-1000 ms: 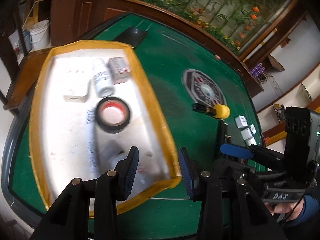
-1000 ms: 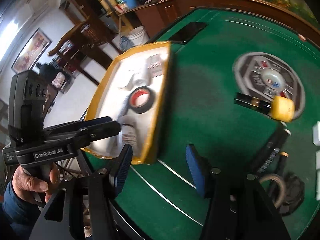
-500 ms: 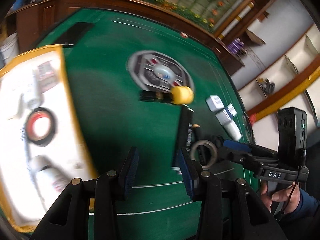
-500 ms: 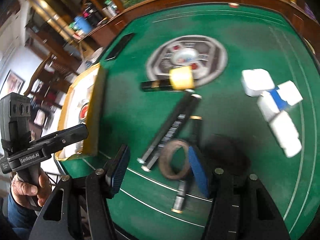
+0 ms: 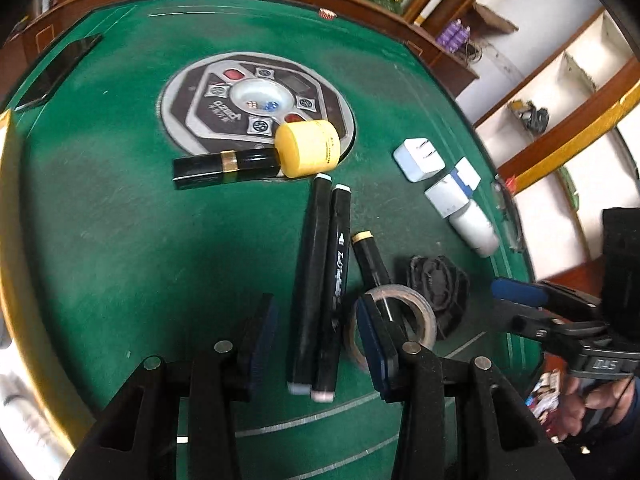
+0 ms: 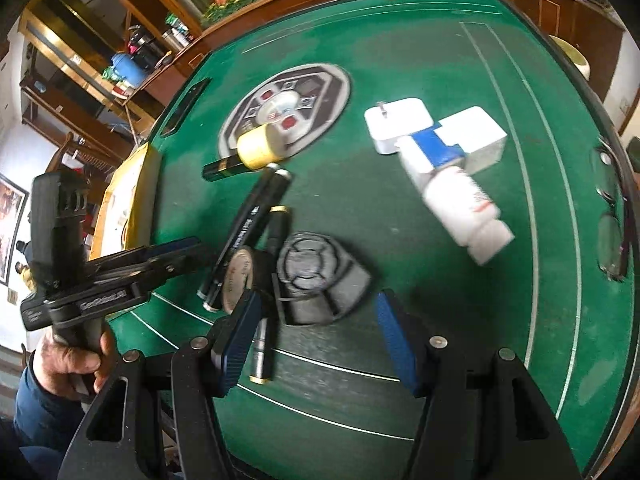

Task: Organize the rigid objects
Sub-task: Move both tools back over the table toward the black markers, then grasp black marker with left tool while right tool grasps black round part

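Two black markers lie side by side on the green felt table. My left gripper hangs open over them, one finger on each side, pads apart from them. Right of them lie a third marker, a clear tape ring and a black round cap with a strap. My right gripper stands open just short of that black cap, nothing between its fingers. A yellow-headed, black-handled tool lies farther back.
A white plug, a white-and-blue box and a white bottle lie at the right. The yellow-rimmed tray is at the far left. A round control panel sits mid-table, with a phone back left.
Both grippers have swung right, away from the tray and over to the loose markers, tape ring and cap. Both stay open with nothing held.
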The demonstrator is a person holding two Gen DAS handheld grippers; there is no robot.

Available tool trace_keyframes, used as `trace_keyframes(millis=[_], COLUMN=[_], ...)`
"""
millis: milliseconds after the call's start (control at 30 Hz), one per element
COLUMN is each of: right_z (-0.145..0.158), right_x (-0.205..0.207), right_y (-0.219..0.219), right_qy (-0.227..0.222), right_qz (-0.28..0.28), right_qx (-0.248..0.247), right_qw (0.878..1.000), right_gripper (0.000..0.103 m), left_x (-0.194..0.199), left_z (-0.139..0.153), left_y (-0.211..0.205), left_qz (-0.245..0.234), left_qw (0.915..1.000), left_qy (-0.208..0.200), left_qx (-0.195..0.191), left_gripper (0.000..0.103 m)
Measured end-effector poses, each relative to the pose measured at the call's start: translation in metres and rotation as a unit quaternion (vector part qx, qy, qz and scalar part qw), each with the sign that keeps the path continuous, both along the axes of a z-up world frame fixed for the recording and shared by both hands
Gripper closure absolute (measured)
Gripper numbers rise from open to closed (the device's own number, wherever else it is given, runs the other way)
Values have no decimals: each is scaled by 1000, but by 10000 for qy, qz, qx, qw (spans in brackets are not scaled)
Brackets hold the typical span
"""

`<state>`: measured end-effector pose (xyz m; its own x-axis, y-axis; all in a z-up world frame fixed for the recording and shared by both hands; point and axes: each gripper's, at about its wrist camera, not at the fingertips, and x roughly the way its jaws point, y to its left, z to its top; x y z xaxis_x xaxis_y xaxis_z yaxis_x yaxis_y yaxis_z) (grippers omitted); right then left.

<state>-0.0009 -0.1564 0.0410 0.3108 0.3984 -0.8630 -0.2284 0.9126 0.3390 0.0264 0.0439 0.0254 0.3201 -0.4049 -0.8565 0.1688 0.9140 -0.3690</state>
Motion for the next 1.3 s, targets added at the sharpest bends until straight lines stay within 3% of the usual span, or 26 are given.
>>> trace_keyframes(millis=[167, 367, 633, 800, 867, 933, 1067, 1300], right_z=[-3, -7, -9, -9, -9, -8, -9, -9], right_x=[-1, -1, 3, 5, 5, 6, 7, 6], right_y=[-16, -19, -14, -11, -10, -9, -6, -13], right_qy=[50, 111, 127, 112, 117, 111, 123, 132], right_qz=[-143, -149, -79, -56, -69, -72, -46, -127], right_qx=[11, 37, 86, 99, 106, 104, 106, 85], right_qw=[9999, 9998, 9999, 9999, 9999, 9999, 9999, 9998], right_gripper=[44, 44, 44, 44, 44, 43, 43, 43], left_x=[16, 29, -7, -40, -43, -41, -26, -5], left_z=[-9, -10, -10, -11, -9, -5, -3, -12], left_y=[-13, -9, -2, 9, 16, 18, 17, 10], left_qz=[-161, -209, -102, 44, 141, 176, 151, 26], left_qw=[9994, 9993, 9989, 9998, 9991, 9985, 9996, 9997], left_qy=[2, -217, -305, -191, -185, -246, -234, -203], left_qx=[304, 239, 333, -27, -362, -446, -105, 167], left_gripper=[60, 61, 68, 69, 69, 69, 69, 68])
